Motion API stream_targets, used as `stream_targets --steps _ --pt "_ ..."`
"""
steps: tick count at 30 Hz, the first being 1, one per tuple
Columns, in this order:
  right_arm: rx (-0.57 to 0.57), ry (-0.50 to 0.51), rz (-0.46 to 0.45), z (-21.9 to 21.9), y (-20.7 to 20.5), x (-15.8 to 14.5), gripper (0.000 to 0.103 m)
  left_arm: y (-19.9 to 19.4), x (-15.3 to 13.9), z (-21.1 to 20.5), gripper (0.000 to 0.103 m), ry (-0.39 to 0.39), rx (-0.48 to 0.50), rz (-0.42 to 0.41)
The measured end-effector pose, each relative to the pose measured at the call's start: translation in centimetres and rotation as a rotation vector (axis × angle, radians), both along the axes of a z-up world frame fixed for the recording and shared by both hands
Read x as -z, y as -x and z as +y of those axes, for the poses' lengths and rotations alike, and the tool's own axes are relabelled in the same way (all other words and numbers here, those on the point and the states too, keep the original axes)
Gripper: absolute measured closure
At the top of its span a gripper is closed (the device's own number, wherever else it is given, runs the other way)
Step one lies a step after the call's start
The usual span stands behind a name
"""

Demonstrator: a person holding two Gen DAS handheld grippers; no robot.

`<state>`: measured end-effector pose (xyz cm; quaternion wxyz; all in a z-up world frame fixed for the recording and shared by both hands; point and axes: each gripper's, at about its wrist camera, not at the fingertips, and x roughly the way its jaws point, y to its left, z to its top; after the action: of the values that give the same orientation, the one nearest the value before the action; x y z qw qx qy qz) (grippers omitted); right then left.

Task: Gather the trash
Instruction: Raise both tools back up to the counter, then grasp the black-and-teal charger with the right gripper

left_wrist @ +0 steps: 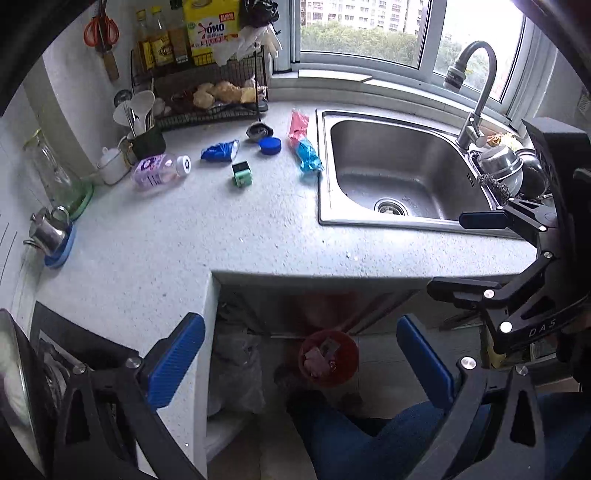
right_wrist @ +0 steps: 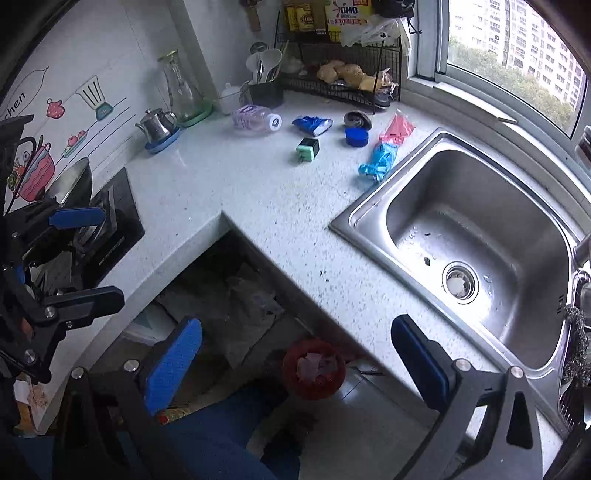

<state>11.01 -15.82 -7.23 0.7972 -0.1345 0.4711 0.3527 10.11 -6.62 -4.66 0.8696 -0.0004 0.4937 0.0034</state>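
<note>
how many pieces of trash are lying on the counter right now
7, all lying left of the sink: plastic bottle, blue wrapper, green box, dark lump, blue lid, pink bag, light-blue bag. More may hide by the rack.

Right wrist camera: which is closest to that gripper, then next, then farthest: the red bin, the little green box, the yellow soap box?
1. Red bin, on the floor between the right gripper fingers.
2. Green box, mid-counter.
3. Yellow soap box, on the back rack.
</note>
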Motion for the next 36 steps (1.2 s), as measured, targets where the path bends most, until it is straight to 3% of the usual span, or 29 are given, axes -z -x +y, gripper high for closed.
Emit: stream_targets --steps 5,15,26,36 --pt "0.025 -0.009 -0.024 2.2 -3.0 -2.0 0.001 -3.4 -0.8 3.1 0.000 -0.027 -0.005 -0.011" --pt "0.091 -0.017 -0.008 7.4 -9.6 -3.5 0.001 -10.5 0.1 10.1 0.000 -0.038 0.037 0.055" --pt "0.127 0.035 0.063 13.5 -15.8 -1.4 0.001 -16.9 2.0 16.3 0.000 -0.024 0.069 0.101" --pt "0.114 0.087 0.143 18.6 -19.8 1.4 0.005 -20.5 5.0 21.0 0.000 0.028 0.034 0.157"
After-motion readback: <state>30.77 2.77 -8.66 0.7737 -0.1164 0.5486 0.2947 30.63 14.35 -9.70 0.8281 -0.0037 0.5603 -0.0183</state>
